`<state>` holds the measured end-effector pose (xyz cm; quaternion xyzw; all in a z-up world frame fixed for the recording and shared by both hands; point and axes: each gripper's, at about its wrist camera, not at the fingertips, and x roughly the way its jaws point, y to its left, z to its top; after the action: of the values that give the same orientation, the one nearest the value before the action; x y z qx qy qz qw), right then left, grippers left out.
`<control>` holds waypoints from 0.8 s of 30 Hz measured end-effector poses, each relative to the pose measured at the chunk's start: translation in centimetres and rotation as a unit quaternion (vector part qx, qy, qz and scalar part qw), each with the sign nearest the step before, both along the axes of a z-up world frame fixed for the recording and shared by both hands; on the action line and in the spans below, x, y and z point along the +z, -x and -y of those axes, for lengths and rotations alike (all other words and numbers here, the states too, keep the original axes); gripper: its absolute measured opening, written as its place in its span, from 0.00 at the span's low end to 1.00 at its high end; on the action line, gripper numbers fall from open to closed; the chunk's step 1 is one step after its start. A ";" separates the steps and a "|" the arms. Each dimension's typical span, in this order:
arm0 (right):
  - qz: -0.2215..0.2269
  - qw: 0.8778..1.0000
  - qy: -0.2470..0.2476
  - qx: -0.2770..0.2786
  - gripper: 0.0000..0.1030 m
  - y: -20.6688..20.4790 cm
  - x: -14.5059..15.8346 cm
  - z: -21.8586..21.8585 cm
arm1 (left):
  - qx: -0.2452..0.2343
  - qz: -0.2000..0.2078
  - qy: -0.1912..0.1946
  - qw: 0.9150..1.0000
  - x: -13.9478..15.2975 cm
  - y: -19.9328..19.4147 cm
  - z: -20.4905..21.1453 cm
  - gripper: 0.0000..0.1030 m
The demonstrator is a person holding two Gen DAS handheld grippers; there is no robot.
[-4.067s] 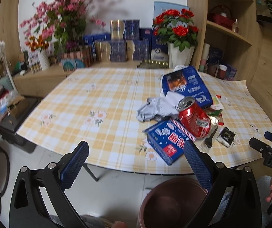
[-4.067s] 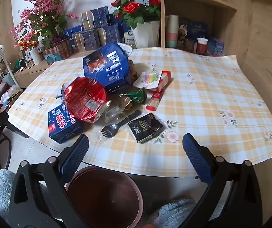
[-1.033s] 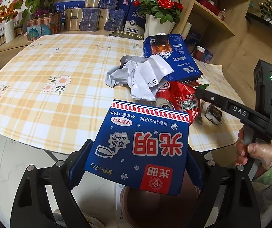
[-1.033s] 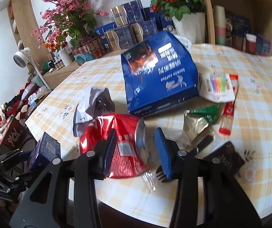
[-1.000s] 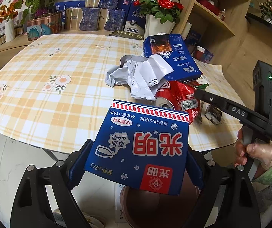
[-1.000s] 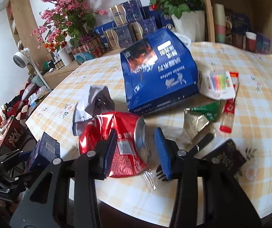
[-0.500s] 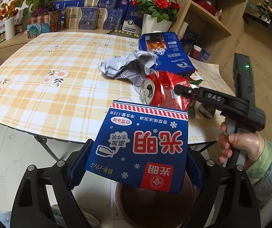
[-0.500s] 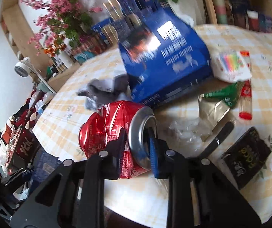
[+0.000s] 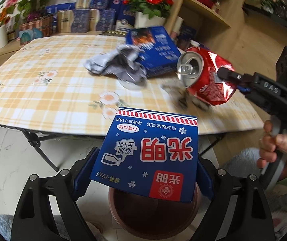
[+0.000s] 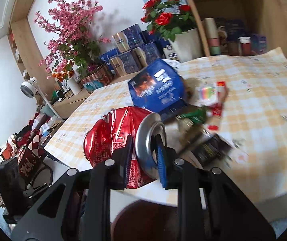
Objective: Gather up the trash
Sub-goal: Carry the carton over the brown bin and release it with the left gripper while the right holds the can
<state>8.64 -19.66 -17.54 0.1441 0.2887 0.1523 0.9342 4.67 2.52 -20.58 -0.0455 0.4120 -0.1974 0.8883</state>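
Note:
A blue ice-cream carton (image 9: 153,150) with red characters is clamped across its width by my left gripper (image 9: 145,164), which holds it just above the brown bin (image 9: 123,217) on the floor before the table. My right gripper (image 10: 144,156) is shut on the rim end of a crushed red can (image 10: 113,138). In the left wrist view the red can (image 9: 205,80) hangs in the air above the table's front right part, with the right gripper (image 9: 225,74) coming in from the right. The brown bin (image 10: 143,221) lies under the can in the right wrist view.
On the checked table (image 9: 43,60) lie a blue coffee bag (image 9: 153,46), a crumpled grey wrapper (image 9: 119,64), a black packet (image 10: 211,148) and small colourful wrappers (image 10: 209,94). A hand (image 9: 273,150) holds the right gripper. Flower pots, boxes and shelves stand behind.
My right gripper closed on the red can and lifted it off the table toward the front edge. My left gripper drew back with the carton, over the bin.

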 end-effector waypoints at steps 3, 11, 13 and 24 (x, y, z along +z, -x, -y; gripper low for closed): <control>-0.010 1.000 -0.004 -0.012 0.25 2.3 -1.0 1.4 | -0.023 0.000 -0.022 0.999 -1.2 1.3 1.4 0.82; -0.050 0.998 -0.023 -0.033 0.25 6.3 -4.6 3.4 | -0.070 -0.041 -0.058 0.995 -5.5 2.5 3.8 0.81; -0.052 0.998 -0.013 -0.030 0.25 6.8 -4.9 3.1 | -0.074 -0.061 -0.060 0.994 -6.5 2.1 4.0 0.81; -0.076 0.997 -0.007 -0.017 0.24 6.2 -6.5 2.4 | -0.070 -0.176 -0.072 0.979 -12.2 0.2 4.0 0.82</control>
<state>2.44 -22.04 -24.05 0.1671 0.3551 0.1269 0.9110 4.47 -1.51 -32.74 0.0140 0.5773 -0.2178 0.7869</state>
